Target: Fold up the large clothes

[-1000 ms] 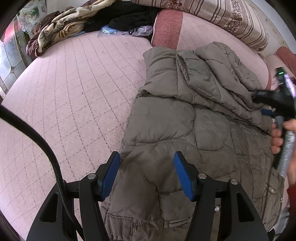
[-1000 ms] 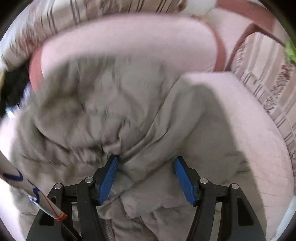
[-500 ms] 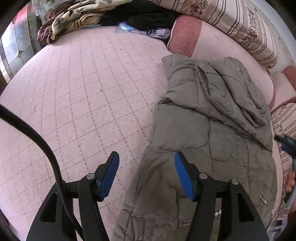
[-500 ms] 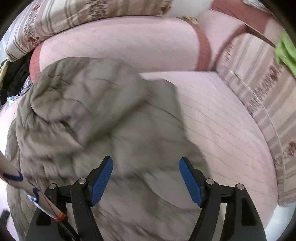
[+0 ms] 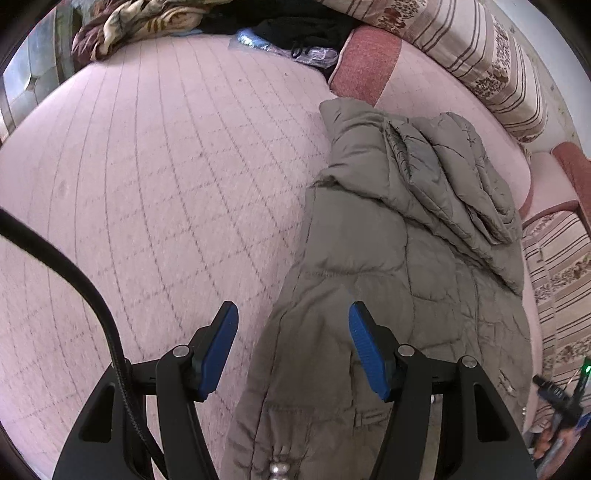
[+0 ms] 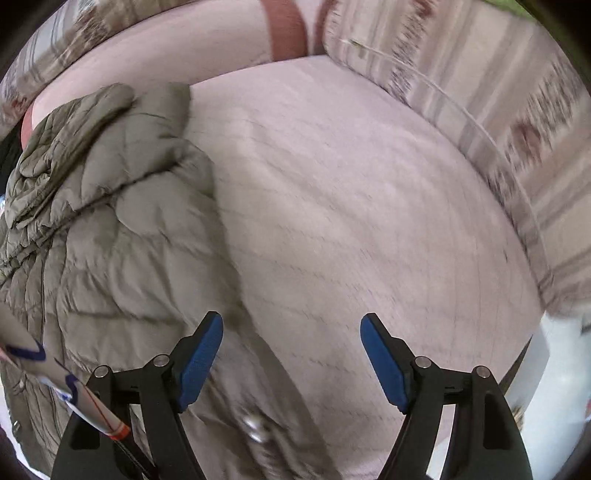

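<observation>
An olive-grey quilted jacket (image 5: 406, 258) lies flat on the pink quilted bed (image 5: 147, 166), its sleeve and hood folded over its upper part. My left gripper (image 5: 291, 314) hovers open over the jacket's left edge near the hem, its pads clear of the cloth. In the right wrist view the jacket (image 6: 110, 240) fills the left side. My right gripper (image 6: 291, 321) hangs above the jacket's right edge and bare bed, jaws opening, with nothing pressed between them. A hand (image 5: 546, 439) shows at the lower right of the left wrist view.
Striped bolsters (image 5: 480, 48) line the back and right of the bed, also a striped cushion (image 6: 517, 147). A crumpled blanket (image 5: 147, 22), black clothes (image 5: 303, 26) and a plastic bag (image 5: 258, 40) lie at the far end. A black cable (image 5: 74, 280) crosses the left.
My right gripper let the jacket fold go, widened and swept away to the right over bare bed. My left gripper shifted left, so the jacket now sits further right in its view.
</observation>
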Motion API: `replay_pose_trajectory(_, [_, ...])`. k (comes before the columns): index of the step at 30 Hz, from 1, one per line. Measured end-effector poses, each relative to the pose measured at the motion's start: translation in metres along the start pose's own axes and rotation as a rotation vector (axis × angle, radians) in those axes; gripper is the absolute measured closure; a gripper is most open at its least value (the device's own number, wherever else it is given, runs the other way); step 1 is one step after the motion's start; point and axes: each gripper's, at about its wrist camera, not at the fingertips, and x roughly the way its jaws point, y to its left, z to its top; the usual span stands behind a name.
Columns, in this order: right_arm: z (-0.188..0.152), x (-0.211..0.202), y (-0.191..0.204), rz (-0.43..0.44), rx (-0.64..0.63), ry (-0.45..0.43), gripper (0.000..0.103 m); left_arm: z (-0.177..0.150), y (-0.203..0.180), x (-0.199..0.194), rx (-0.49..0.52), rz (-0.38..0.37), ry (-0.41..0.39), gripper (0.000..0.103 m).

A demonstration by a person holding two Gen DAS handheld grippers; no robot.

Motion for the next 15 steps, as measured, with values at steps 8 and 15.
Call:
replay_pose_trajectory(8, [-0.028,0.009,-0.030,0.175,0.091,0.004,0.021,-0.036,0.046,-0.003,-0.152,-0.161,0.054,0.042])
replay_pose_trajectory(15, [-0.047,0.025,-0.028,0.315,0.163,0.024,0.020,-0.063,0.050,-0.013,-0.146,-0.219,0.066,0.041])
